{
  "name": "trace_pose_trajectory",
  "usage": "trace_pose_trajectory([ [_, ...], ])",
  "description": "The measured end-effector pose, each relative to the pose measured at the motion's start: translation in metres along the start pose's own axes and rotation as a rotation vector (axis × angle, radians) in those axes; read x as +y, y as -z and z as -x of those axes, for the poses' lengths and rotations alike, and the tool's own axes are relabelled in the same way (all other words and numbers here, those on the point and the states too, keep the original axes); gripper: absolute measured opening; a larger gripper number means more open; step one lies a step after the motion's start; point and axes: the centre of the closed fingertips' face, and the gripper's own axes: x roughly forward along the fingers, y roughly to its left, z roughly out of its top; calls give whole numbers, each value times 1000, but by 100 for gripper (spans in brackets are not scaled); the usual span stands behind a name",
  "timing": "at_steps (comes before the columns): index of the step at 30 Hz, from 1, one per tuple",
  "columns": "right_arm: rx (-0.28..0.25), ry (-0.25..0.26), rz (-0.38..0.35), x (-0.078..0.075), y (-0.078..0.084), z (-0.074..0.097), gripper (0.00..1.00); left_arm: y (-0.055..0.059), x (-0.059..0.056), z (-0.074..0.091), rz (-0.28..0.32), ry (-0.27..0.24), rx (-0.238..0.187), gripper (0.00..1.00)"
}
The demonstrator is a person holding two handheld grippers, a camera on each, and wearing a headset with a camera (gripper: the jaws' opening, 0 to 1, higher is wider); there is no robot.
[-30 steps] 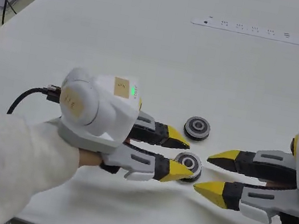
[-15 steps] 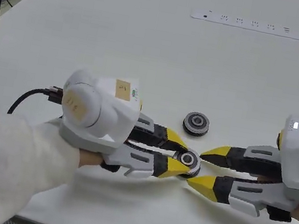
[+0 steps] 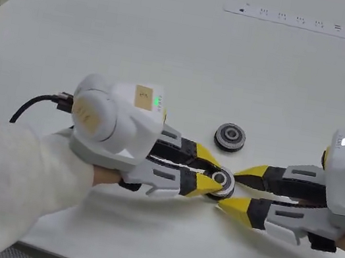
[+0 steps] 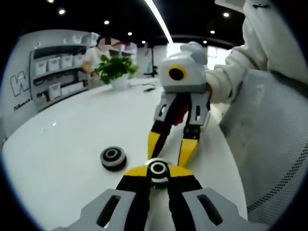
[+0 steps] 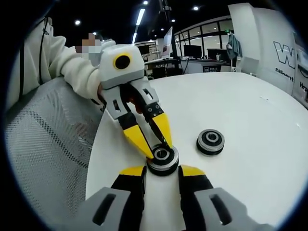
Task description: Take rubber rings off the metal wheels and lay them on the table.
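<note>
White table [image 3: 173, 49] in the head view — the left gripper [image 3: 216, 178] pinches a wheel [image 3: 221, 178]. The right gripper [image 3: 237, 188] sits just right of it, fingers apart. A second wheel [image 3: 230, 136] lies a bit farther off.

Left gripper view: its yellow tips squeeze the wheel [image 4: 158, 170].

Right gripper view — its tips stand wide, one each side of the wheel [image 5: 162, 155], black ring [image 5: 162, 169] on.

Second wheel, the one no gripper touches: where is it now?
In the head view the free wheel lies on the table, just beyond the held wheel in the left hand-held gripper; in the left gripper view, left of its jaws.
</note>
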Motion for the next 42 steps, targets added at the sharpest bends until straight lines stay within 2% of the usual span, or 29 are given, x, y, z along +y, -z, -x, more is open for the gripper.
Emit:
trace_pose_trajectory([
  [20,5,12,10,-3,1,4,15,-3,-1,0,-5,-1,-10,13],
  [22,-1,4,-10,-2,0,4,20,-3,-2,0,-4,-1,-10,13],
  [24,5,-4,-19,-2,1,3,29,-2,-1,0,-3,-1,-11,13],
  [25,4,-1,-16,-2,1,2,30,-2,-1,0,-3,-1,-12,13],
  [31,-1,1,4,-2,0,-3,24,-2,-1,1,-2,-2,-13,13],
  [42,11,10,-1,-3,4,3,12,-2,0,1,2,-3,-15,13],
])
